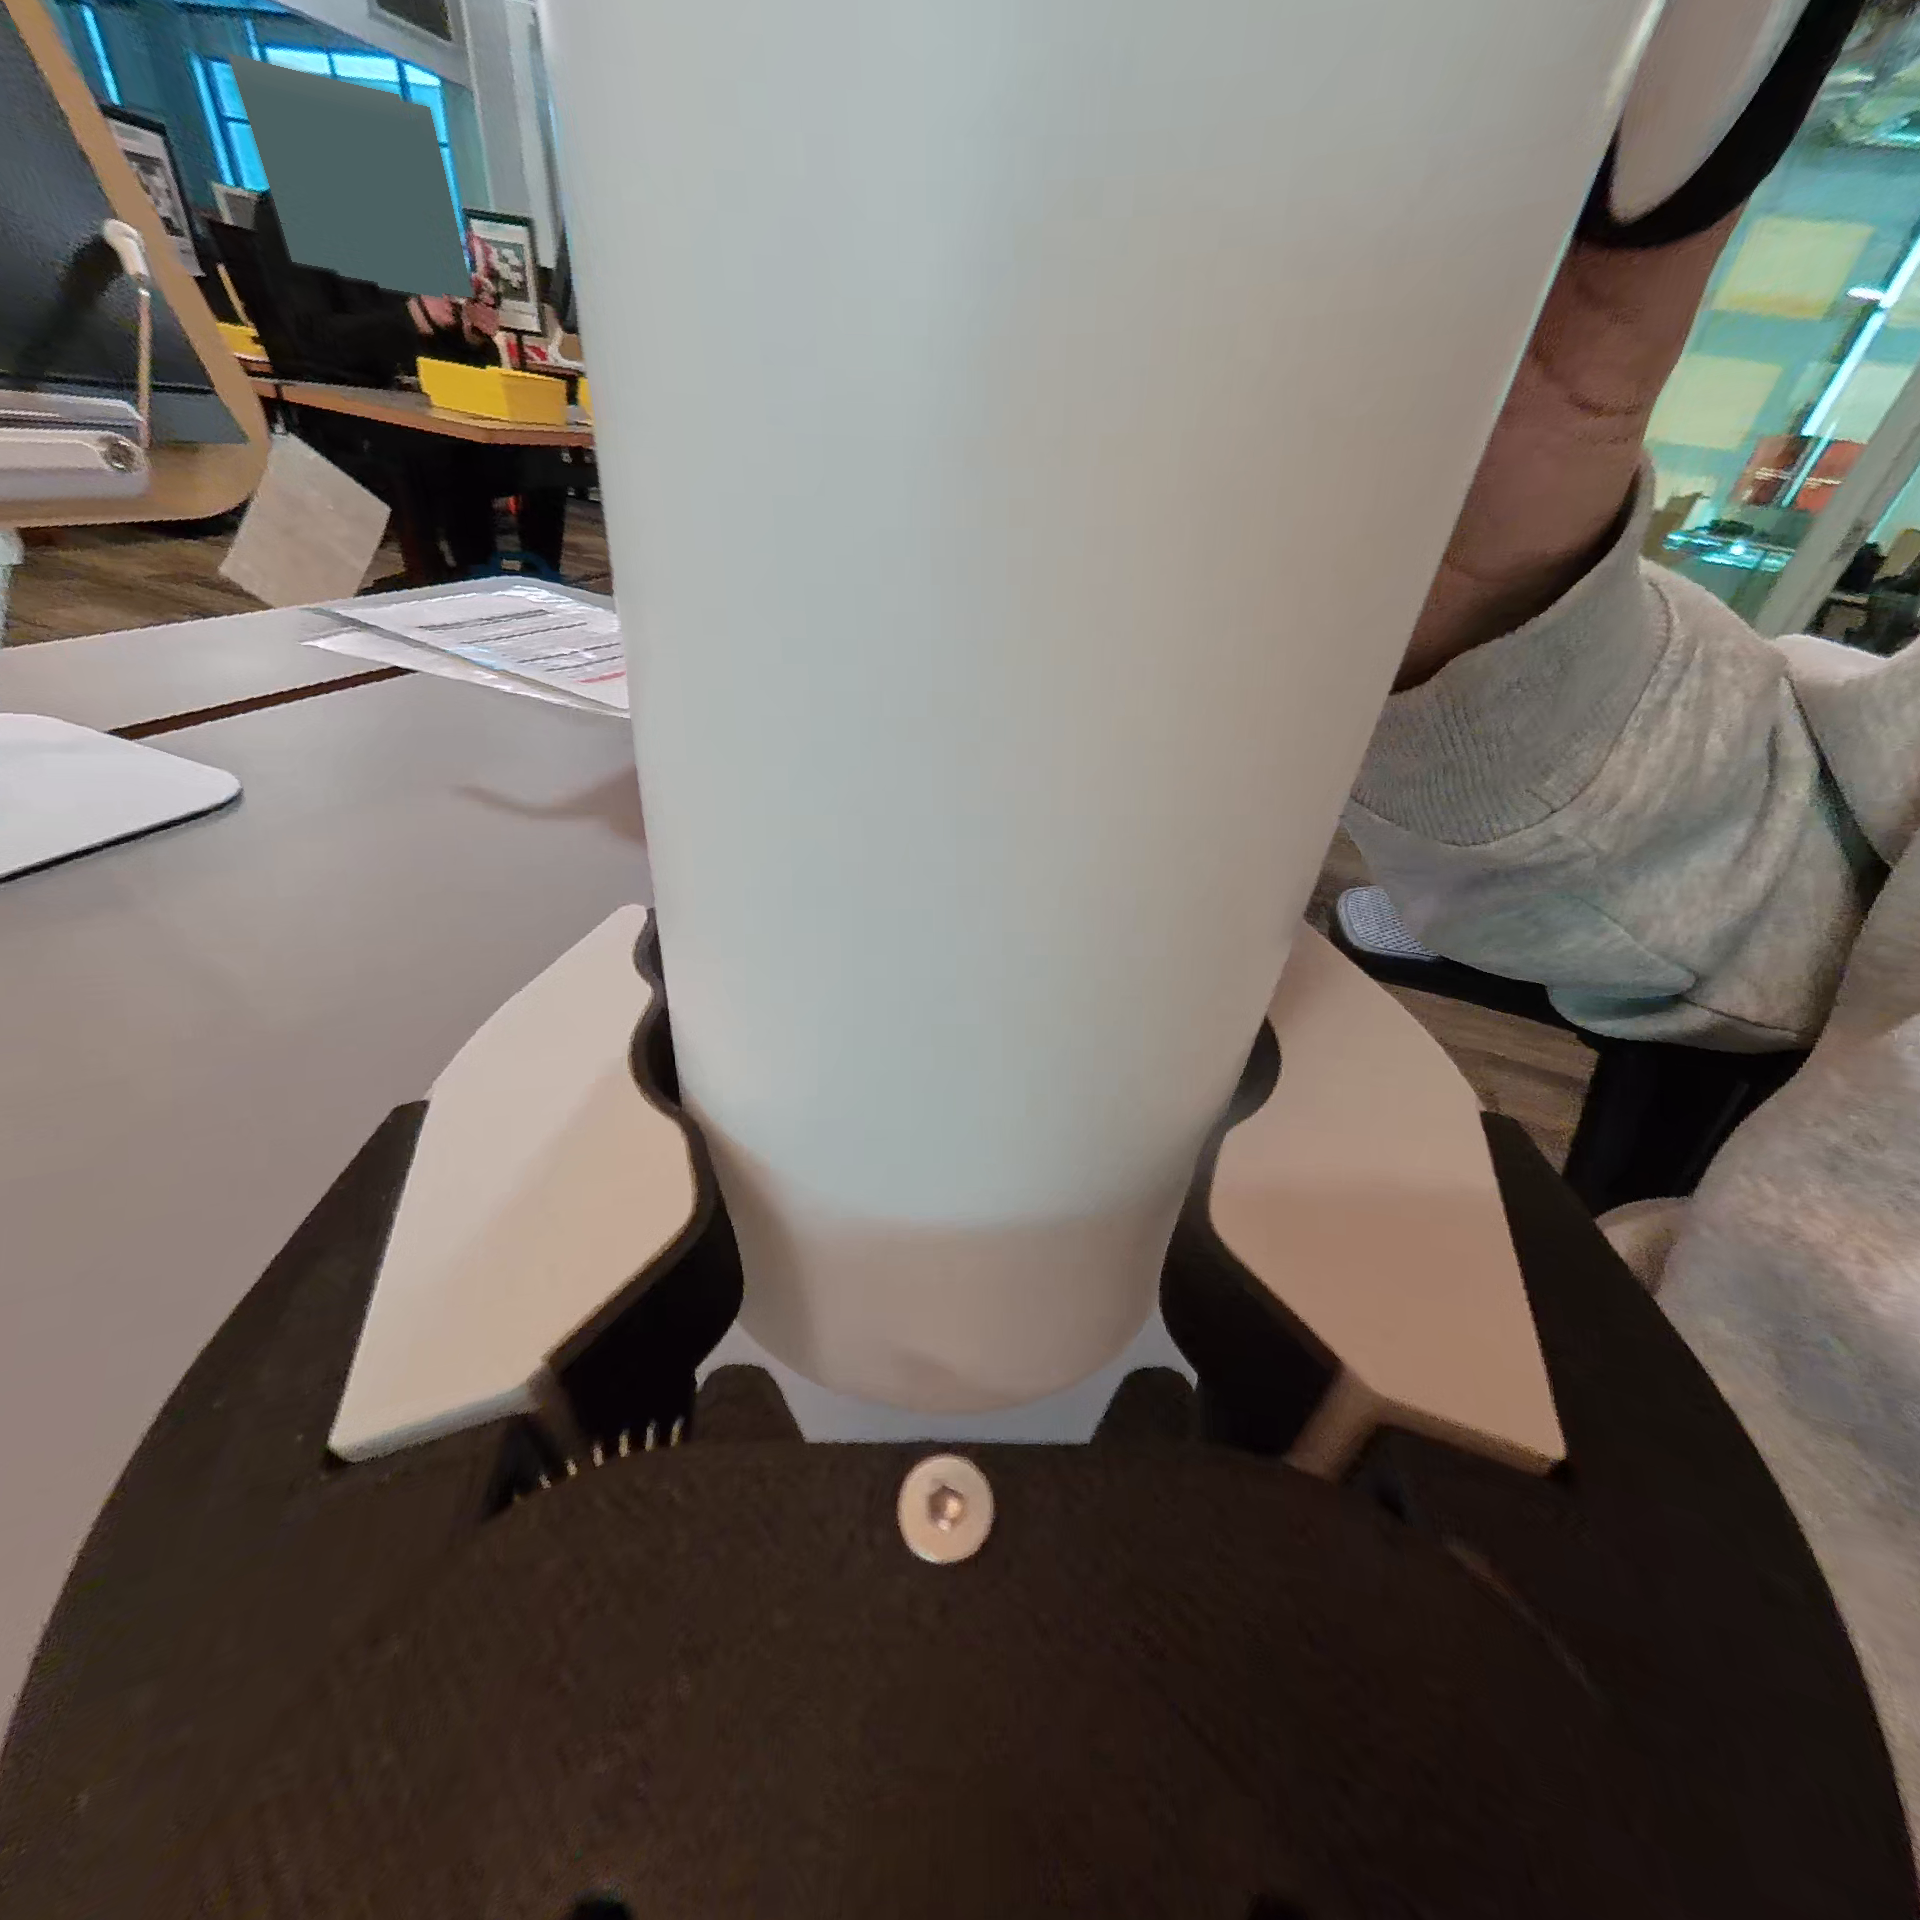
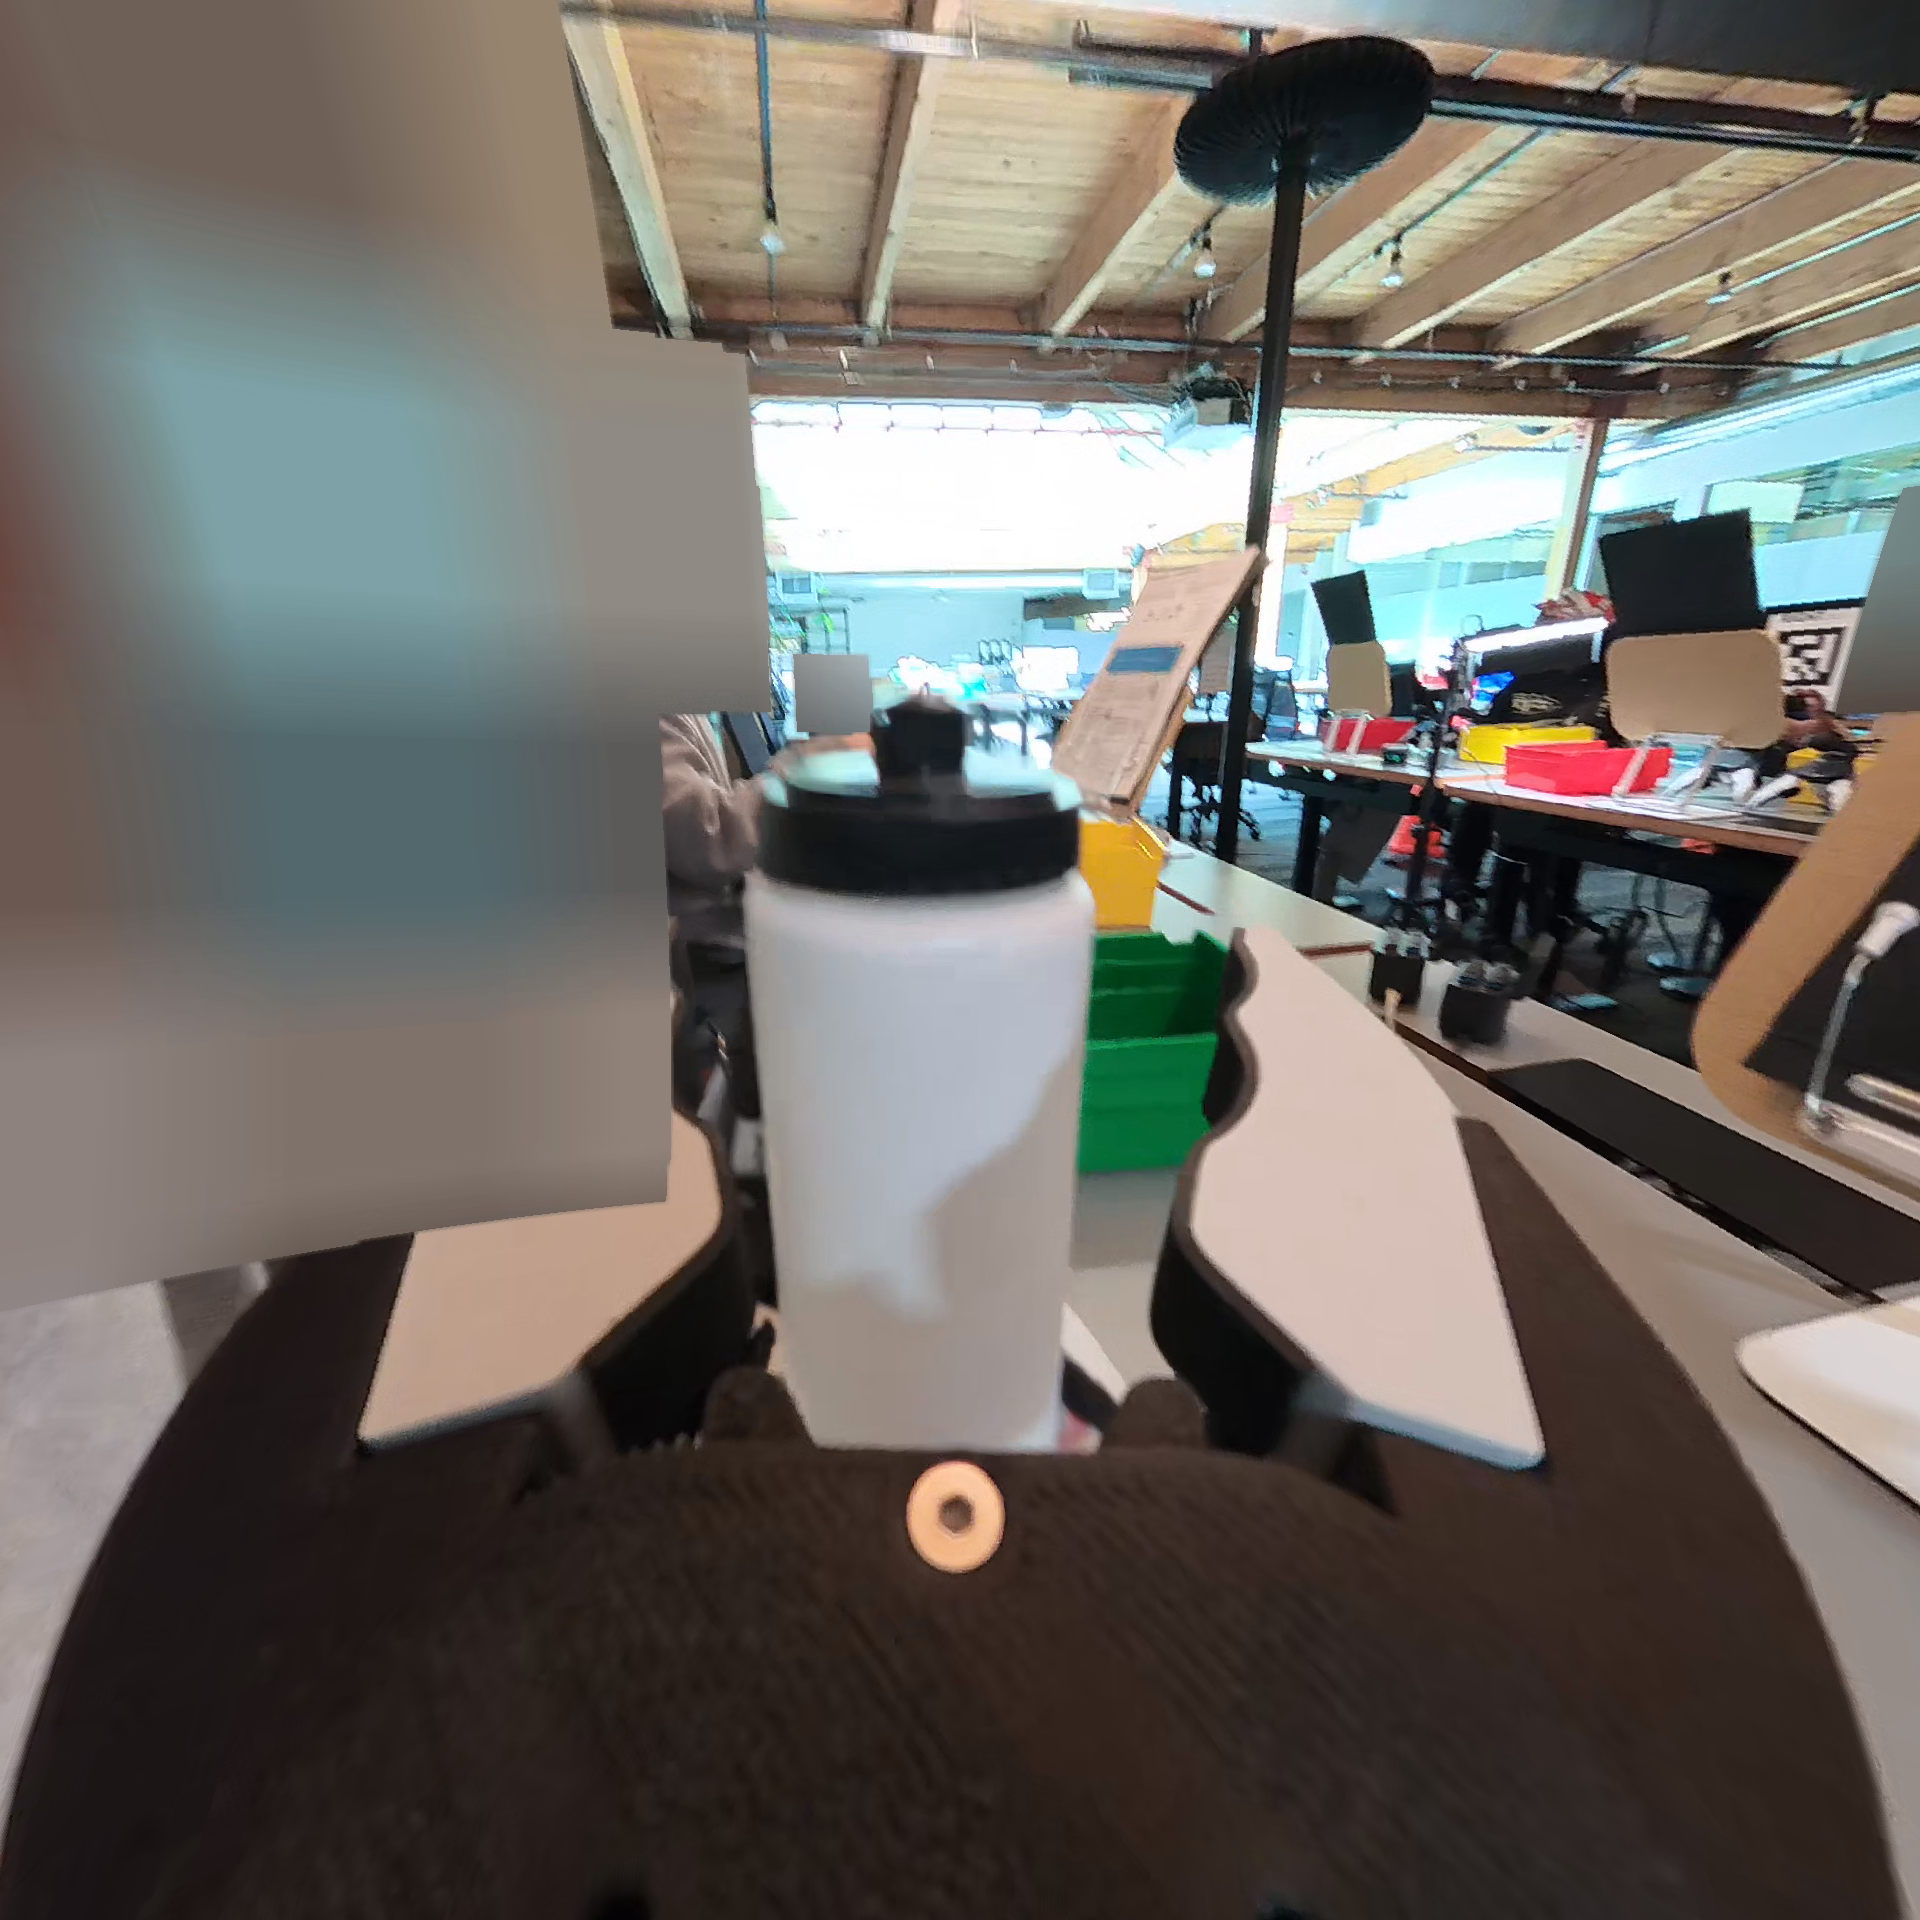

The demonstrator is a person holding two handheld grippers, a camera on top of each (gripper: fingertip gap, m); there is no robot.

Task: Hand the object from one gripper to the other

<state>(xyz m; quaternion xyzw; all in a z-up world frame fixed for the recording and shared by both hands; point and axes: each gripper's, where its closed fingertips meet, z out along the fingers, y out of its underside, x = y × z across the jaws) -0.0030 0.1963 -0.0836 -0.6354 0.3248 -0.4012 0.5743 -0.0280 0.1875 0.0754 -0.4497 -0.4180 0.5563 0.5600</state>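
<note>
A white plastic bottle (image 1: 966,623) with a black cap (image 2: 920,821) stands upright. In the left wrist view my left gripper (image 1: 966,935) is shut on its lower end, with both fingers pressed against its sides. In the right wrist view the bottle (image 2: 914,1122) stands between the fingers of my right gripper (image 2: 966,1039), which is open. Its right finger (image 2: 1340,1195) is a gap away from the bottle. Its left finger is mostly hidden by a blurred patch. A hand and grey sleeve (image 1: 1610,810) show to the right of the bottle in the left wrist view.
A grey table (image 1: 312,935) lies below. On it are a white pad (image 1: 104,790), a sheet in a plastic sleeve (image 1: 488,644), a green bin (image 2: 1143,1070), a yellow bin (image 2: 1117,862), a black mat (image 2: 1714,1153) and a wood-framed stand (image 2: 1808,987). The gap from one gripper's tips to the other's is roughly 15 centimetres.
</note>
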